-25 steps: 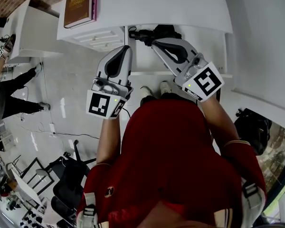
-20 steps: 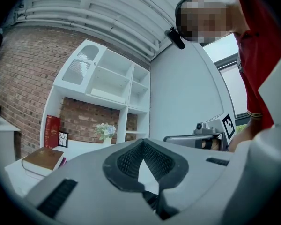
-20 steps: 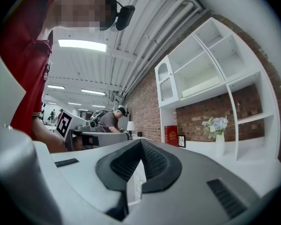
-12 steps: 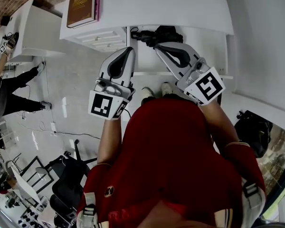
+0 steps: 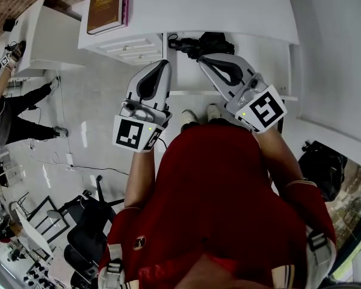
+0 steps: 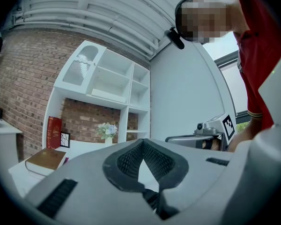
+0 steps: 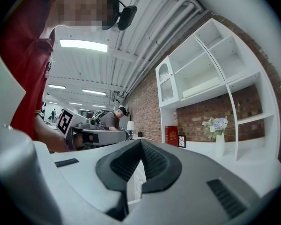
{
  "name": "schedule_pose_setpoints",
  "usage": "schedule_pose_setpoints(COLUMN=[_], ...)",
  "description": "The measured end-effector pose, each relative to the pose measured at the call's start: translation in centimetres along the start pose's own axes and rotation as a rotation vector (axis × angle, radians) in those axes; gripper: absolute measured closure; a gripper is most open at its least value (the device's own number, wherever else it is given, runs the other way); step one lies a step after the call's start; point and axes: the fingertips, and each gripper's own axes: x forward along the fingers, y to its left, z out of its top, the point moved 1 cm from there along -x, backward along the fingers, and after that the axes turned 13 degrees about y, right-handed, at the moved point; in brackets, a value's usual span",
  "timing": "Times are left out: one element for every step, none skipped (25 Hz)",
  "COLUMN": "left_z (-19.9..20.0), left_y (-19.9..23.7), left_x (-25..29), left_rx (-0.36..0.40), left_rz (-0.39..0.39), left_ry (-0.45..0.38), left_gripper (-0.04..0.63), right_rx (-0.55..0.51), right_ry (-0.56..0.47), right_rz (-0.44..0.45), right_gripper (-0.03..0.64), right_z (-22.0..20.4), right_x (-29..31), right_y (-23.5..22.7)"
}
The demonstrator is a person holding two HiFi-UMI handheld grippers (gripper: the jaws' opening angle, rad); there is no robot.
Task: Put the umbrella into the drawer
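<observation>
A black folded umbrella [image 5: 198,43] lies at the back of the open white drawer [image 5: 265,56] under the white desk top. My left gripper [image 5: 164,62] hovers at the drawer's left edge, shut and empty, pointing level toward the desk. My right gripper [image 5: 201,58] is held just in front of the umbrella, over the drawer, also shut with nothing in it. In the left gripper view the left gripper [image 6: 143,140] has its jaws meeting at the tip. The right gripper [image 7: 141,140] looks the same in its own view. Neither gripper view shows the umbrella.
A brown book [image 5: 105,8] lies on the desk top above a stack of closed drawers [image 5: 129,47]. A seated person [image 5: 6,119] and black chairs [image 5: 87,221] are at the left, a black bag [image 5: 322,161] at the right. A wall shelf holds a flower vase [image 6: 106,130].
</observation>
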Motion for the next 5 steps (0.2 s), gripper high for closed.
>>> schedule_pose_setpoints(left_z=[0.01,0.02,0.03,0.04,0.04], left_y=[0.02,0.05,0.08,0.10,0.13], left_x=[0.04,0.08,0.12,0.15,0.18], left_rx=[-0.001,-0.002,-0.003,-0.003,-0.004], left_rz=[0.000,0.001,0.001,0.002,0.003], left_ry=[-0.001,-0.001,-0.002,-0.001,-0.001], left_gripper=[0.589,0.589,0.589,0.589,0.589], right_rx=[0.003,0.008,0.008,0.005,0.001], right_ry=[-0.001,-0.004,-0.005,-0.005,-0.004], right_rz=[-0.001,-0.002,-0.003,-0.004,-0.005], right_gripper=[0.618,0.618,0.618,0.618,0.618], right_z=[0.01,0.04,0.05,0.03,0.00], right_x=[0.01,0.02,0.02,0.02,0.01], right_y=[-0.06,-0.12,-0.19,-0.25,-0.32])
